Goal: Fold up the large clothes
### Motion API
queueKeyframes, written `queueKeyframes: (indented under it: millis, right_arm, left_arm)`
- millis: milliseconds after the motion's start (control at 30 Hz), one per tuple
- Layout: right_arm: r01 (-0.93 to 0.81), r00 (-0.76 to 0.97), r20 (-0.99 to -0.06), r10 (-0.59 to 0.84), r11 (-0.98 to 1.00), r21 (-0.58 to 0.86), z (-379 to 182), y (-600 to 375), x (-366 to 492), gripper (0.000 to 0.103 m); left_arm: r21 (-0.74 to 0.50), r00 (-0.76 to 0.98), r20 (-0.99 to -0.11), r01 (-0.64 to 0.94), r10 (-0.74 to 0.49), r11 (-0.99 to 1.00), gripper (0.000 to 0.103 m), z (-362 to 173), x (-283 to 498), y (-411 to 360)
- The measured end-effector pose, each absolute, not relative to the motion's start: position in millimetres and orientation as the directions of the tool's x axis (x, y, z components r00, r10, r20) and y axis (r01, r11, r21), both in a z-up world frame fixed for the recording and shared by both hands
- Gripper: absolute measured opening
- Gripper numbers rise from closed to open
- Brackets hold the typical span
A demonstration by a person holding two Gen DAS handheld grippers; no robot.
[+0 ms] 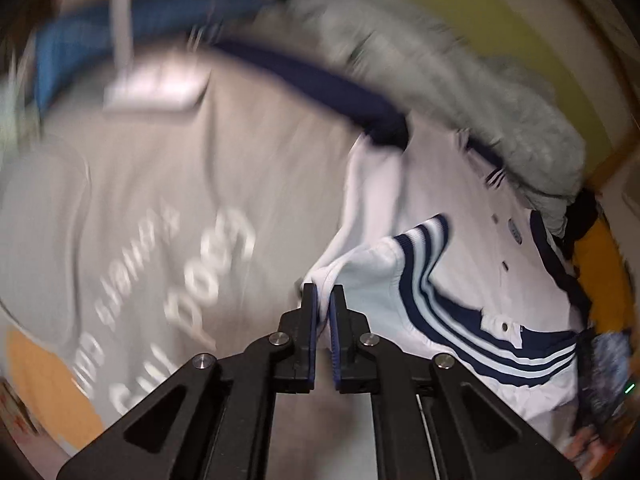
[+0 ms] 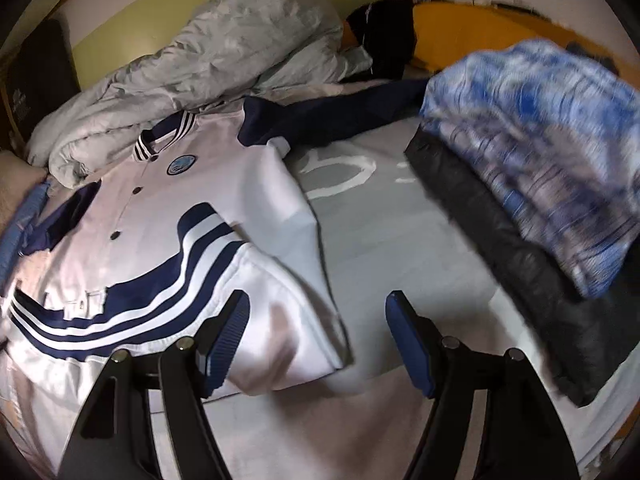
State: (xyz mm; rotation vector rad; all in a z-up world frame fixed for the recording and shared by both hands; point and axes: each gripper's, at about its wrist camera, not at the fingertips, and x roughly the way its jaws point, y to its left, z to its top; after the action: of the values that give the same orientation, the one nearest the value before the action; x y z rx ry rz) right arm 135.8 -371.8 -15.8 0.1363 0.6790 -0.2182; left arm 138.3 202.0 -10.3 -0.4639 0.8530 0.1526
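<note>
A white varsity jacket [image 2: 192, 200] with navy stripes, snap buttons and a round chest badge lies on a grey bedsheet [image 2: 392, 232]. In the left wrist view my left gripper [image 1: 323, 292] is shut on a fold of the jacket's white fabric [image 1: 360, 268] near its striped hem, lifting it over the body. In the right wrist view my right gripper [image 2: 316, 320] is open, hovering just above the jacket's folded lower corner [image 2: 288, 320]. One navy sleeve [image 2: 340, 116] stretches away to the right.
A crumpled grey duvet [image 2: 208, 60] lies behind the jacket against a yellow-green wall. A blue-white patterned garment [image 2: 540, 140] sits on a dark one [image 2: 500, 272] at the right. Black clothing [image 2: 384, 36] lies at the back. The grey sheet carries white lettering [image 1: 208, 280].
</note>
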Motion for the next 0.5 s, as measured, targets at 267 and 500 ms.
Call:
queueKeyframes:
  millis: [267, 500]
  right_arm:
    - [0.269, 0.742, -0.661, -0.11, 0.952, 0.143, -17, -391, 136, 0.068]
    - [0.242, 0.669, -0.743, 0.001, 0.945, 0.22, -29, -390, 140, 0.068]
  left_arm:
    - [0.005, 0.544, -0.822, -0.288, 0.168, 0.958, 0.007, -37, 167, 165]
    - [-0.101, 0.59, -0.801, -0.303, 0.103, 0.948, 0.043, -28, 158, 177]
